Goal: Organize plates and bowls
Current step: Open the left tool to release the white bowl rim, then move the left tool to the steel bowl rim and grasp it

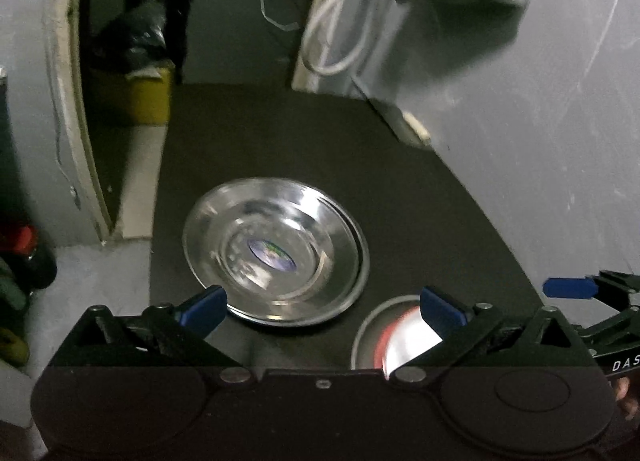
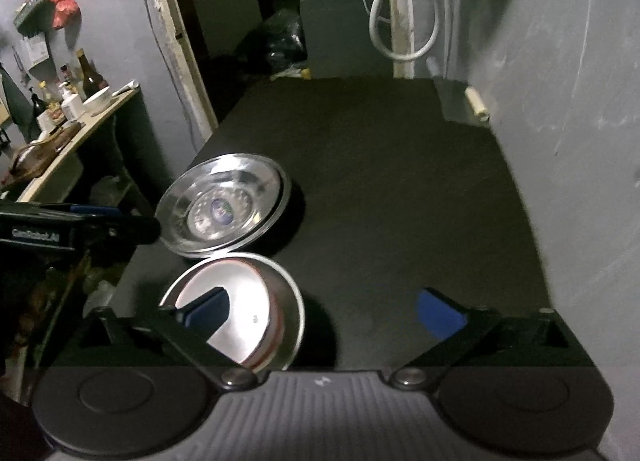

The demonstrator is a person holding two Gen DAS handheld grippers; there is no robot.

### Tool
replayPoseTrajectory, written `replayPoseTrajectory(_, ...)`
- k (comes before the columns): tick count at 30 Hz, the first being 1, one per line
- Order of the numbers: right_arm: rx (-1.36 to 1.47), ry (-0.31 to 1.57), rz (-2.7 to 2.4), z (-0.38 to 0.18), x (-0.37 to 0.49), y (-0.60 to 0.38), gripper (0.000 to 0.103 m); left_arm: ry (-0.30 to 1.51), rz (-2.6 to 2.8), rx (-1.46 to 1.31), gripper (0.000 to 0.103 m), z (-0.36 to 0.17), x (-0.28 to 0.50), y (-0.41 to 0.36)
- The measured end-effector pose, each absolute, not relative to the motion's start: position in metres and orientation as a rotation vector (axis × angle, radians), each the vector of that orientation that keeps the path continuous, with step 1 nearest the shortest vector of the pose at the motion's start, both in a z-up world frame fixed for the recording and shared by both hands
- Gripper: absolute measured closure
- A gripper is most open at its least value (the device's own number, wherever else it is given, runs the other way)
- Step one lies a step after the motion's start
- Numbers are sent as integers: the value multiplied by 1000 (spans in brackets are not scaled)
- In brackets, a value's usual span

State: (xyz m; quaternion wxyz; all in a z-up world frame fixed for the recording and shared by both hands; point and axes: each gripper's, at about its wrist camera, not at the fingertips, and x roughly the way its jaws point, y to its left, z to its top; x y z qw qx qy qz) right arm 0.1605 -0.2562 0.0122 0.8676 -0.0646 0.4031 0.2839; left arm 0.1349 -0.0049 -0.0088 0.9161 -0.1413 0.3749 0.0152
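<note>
A shiny steel plate (image 1: 276,249) with a round sticker in its middle lies on the black table (image 1: 280,141); it also shows in the right wrist view (image 2: 224,205). A steel bowl (image 1: 396,337) stands just in front of it, rim close to the plate; it shows in the right wrist view (image 2: 240,309) too. My left gripper (image 1: 322,309) is open and empty, above the near edge of the plate, right finger over the bowl. My right gripper (image 2: 322,315) is open and empty, left finger over the bowl.
A grey wall (image 2: 580,141) runs along the table's right side. A white cable loop (image 2: 400,21) hangs at the far end. The table's left edge drops to the floor. A side counter with bottles (image 2: 60,109) stands far left. The other gripper (image 2: 72,229) shows at left.
</note>
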Motion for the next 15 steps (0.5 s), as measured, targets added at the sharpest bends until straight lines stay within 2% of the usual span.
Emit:
replayPoseTrajectory(4,-187,807,568,13,159,-254,0,753,73,-306,1,-13,131,-2)
replayPoseTrajectory(15,-176,898,410,-7,174,-265,0,804,139,-288,1,-18,129,-1)
